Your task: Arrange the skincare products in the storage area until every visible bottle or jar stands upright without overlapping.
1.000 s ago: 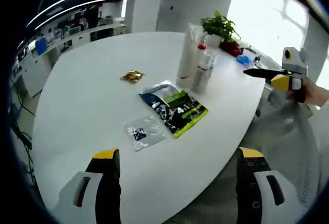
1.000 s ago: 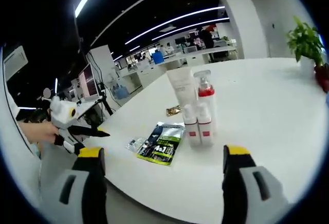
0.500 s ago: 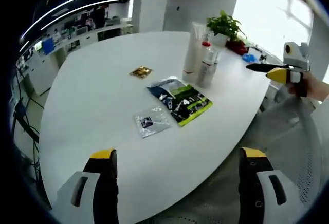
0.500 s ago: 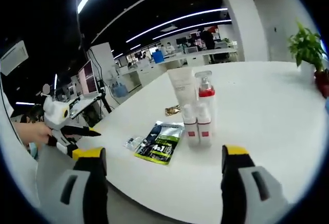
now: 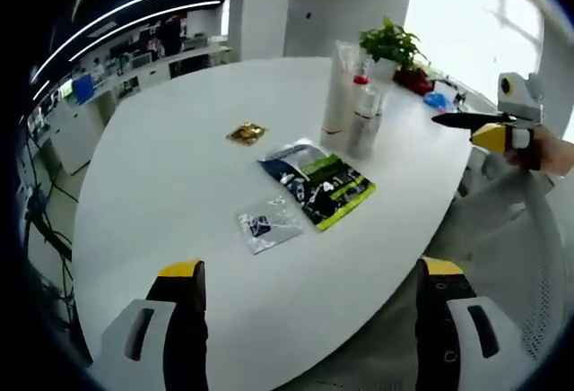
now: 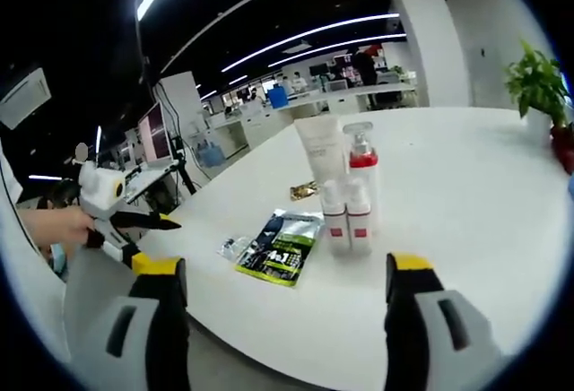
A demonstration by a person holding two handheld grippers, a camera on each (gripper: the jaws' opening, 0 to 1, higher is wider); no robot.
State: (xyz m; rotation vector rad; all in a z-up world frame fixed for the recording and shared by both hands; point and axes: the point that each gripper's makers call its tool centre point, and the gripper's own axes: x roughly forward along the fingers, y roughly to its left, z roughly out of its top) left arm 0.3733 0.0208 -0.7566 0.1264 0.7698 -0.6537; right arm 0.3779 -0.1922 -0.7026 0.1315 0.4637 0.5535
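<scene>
- White table top [image 5: 161, 167] is carrying everything: a tall white tube [image 6: 319, 153], a red-capped pump bottle [image 6: 362, 169] and two small red-banded bottles [image 6: 346, 219] are standing upright in a tight cluster, touching or nearly so.
- Lying flat near them are a green-and-dark sachet [image 5: 316, 182], a small clear packet [image 5: 268, 224] and a gold foil packet [image 5: 247, 133].
- Left gripper [image 5: 309, 337] is hovering off the table's edge, jaws spread wide, gripping nothing.
- Right gripper [image 6: 282, 337] is likewise gaping wide and empty, facing the bottles.
- Potted plant [image 5: 389, 47] is sitting beyond the cluster.
</scene>
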